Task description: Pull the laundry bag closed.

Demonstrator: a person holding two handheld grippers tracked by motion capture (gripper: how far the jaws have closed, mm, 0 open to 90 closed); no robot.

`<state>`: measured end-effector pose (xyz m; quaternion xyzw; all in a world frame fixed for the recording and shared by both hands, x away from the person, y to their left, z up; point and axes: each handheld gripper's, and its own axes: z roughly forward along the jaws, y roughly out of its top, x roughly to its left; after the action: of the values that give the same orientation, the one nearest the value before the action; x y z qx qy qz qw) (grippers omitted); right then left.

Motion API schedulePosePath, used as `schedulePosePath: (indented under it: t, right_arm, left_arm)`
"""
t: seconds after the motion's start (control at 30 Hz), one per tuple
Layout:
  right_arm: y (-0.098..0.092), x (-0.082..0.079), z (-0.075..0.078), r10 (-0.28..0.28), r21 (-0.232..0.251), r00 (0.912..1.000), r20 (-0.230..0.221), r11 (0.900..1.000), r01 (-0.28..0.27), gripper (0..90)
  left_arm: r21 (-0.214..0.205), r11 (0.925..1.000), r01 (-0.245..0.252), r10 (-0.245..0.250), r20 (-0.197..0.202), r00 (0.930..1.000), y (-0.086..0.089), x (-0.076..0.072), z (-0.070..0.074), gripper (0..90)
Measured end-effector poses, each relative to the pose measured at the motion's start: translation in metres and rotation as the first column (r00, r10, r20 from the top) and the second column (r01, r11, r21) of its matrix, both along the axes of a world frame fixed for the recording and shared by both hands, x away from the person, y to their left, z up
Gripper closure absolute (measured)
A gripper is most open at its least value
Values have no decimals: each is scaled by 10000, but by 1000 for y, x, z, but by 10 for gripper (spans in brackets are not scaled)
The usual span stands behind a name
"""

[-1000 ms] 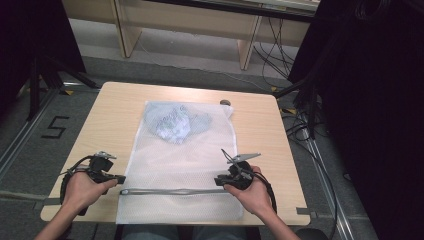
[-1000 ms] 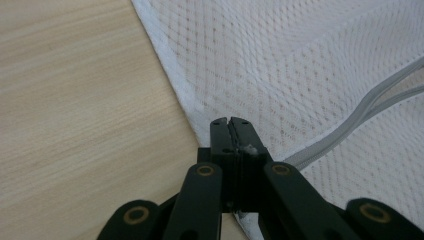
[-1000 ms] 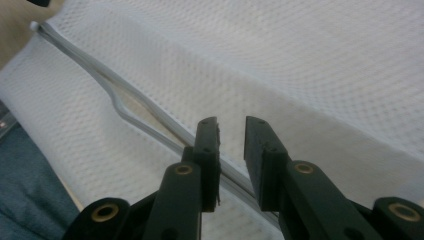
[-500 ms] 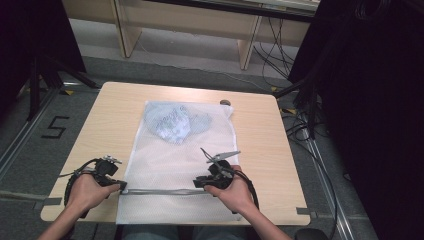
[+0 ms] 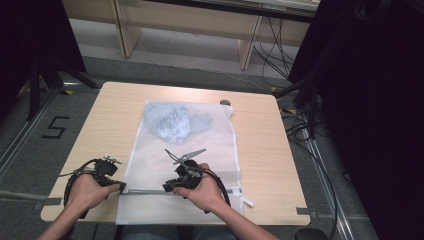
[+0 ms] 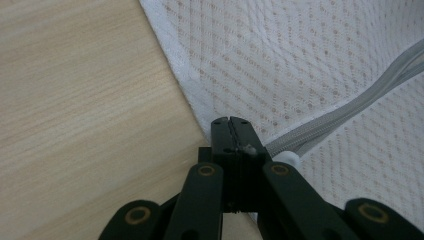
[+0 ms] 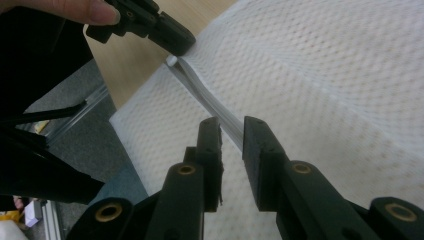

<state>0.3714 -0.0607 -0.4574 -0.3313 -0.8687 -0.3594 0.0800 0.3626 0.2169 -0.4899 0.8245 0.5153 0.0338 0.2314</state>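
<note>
Zipping of the white mesh laundry bag [image 5: 185, 165] looks roughly half done, judged from where the right gripper sits along the grey zipper [image 5: 145, 191]. The bag lies flat in the middle of the wooden table [image 5: 265, 150], reaching its near edge, with a bluish bundle of cloth [image 5: 177, 122] inside near its far end.

The left gripper [image 6: 232, 135] has its jaws pressed together on the zipper's end at the bag's left near corner, pinning it. The right gripper [image 7: 231, 130] straddles the zipper about midway along; its jaws have just been closing, with the zipper tape between them, though a gap shows on either side and I can't make out a slider clearly in the blur. What remains seems to be the run towards the left gripper.

The table is pale wood, bare apart from the bag and a small dark object [image 5: 225, 102] near its far edge. Grey floor surrounds it, with a taped "5" [image 5: 54, 127], cables and black curtains.
</note>
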Motion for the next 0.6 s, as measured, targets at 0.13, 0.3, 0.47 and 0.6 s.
schedulePosePath:
  t: [0.13,0.3,0.47,0.6]
  right_arm:
    - [15,3,-5,16,40,10000,-70,10000,-16,778]
    - [31,1,-5,-187,-11,9956,-923,9998,187,776]
    - [43,4,-14,108,217,9985,-544,9997,-96,776]
    - [49,4,-17,2,130,9984,-574,9999,5,776]
  left_arm:
    - [4,10000,13,-13,-54,10000,0,1,0,893]
    - [-136,9990,-423,421,-173,9990,-3,-2,0,894]
    - [99,9999,-121,121,-43,9999,0,-1,2,895]
    - [-1,9985,-555,555,-172,9983,-3,-3,3,895]
